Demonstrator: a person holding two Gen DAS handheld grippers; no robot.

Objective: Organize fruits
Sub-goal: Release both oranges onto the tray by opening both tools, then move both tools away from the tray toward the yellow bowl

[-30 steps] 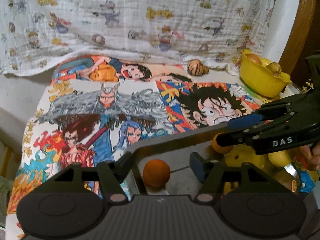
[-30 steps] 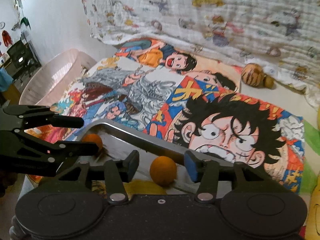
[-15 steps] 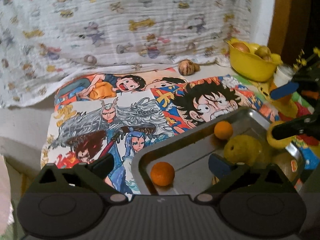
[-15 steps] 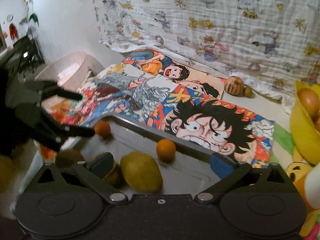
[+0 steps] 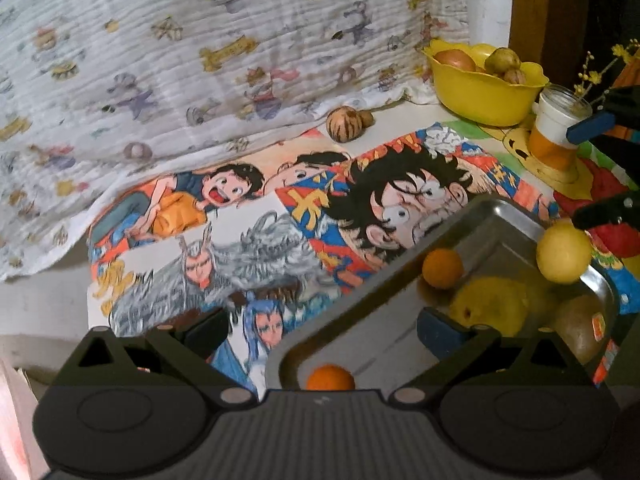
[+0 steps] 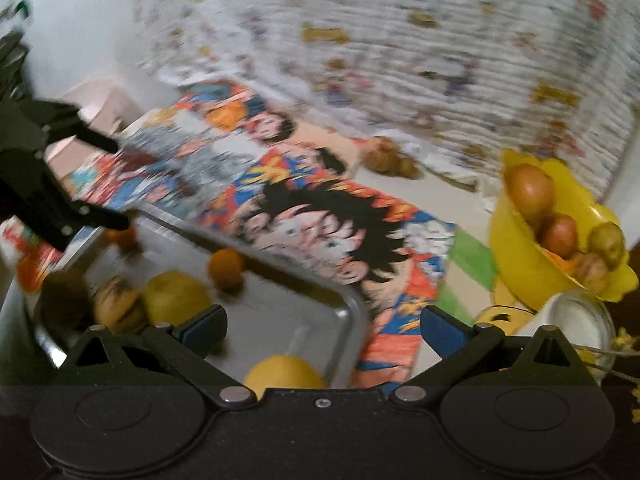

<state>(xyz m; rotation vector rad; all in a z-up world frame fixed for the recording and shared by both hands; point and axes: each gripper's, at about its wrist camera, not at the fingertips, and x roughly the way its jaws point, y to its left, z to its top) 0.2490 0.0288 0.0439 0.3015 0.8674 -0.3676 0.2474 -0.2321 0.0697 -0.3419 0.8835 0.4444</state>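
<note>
- Small round oranges (image 5: 443, 268) and bigger yellow fruits (image 5: 490, 306) sat in the steel tray (image 5: 372, 320).
- Left gripper (image 5: 322, 328) spread wide, empty; right gripper (image 6: 322, 326) likewise.
- Yellow bowl (image 6: 520, 264) stood just past the tray's corner.

We count one shiny rectangular metal tray (image 5: 516, 216) holding two small round orange fruits (image 5: 443, 268), with one more at its near edge (image 5: 330, 377). We count two large yellow fruits, one in the tray (image 5: 490, 306) and one at its right rim (image 5: 564, 256). Far right stands one scalloped yellow plastic bowl (image 5: 480, 92); we make out about four brownish fruits (image 6: 532, 190) inside. One white jar (image 5: 558, 116) stands beside it.
</note>
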